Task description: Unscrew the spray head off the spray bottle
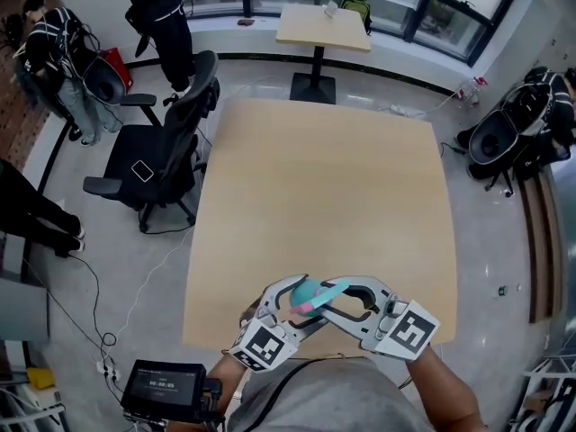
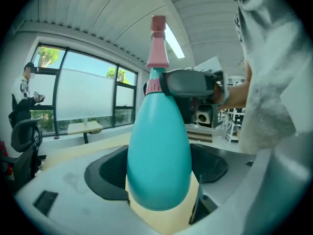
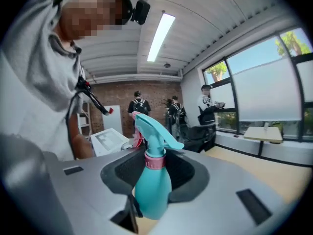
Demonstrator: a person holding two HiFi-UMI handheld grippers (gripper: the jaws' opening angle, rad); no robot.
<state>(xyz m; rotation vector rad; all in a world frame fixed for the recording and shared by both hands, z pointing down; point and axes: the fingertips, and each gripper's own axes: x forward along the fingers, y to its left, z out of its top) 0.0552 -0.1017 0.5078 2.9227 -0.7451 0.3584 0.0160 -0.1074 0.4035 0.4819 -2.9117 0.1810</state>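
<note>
I hold a teal spray bottle above the near edge of the wooden table, with both grippers on it. My left gripper is shut on the wide teal body. The pink collar and the pink part of the spray head point away from it. My right gripper is shut on the bottle near the neck, and its dark jaw lies against the collar. In the right gripper view the collar and the teal spray head rise between its jaws.
A black office chair stands left of the table, a small table by the far windows. People stand at the far left. A black screen device and cables lie on the floor at lower left.
</note>
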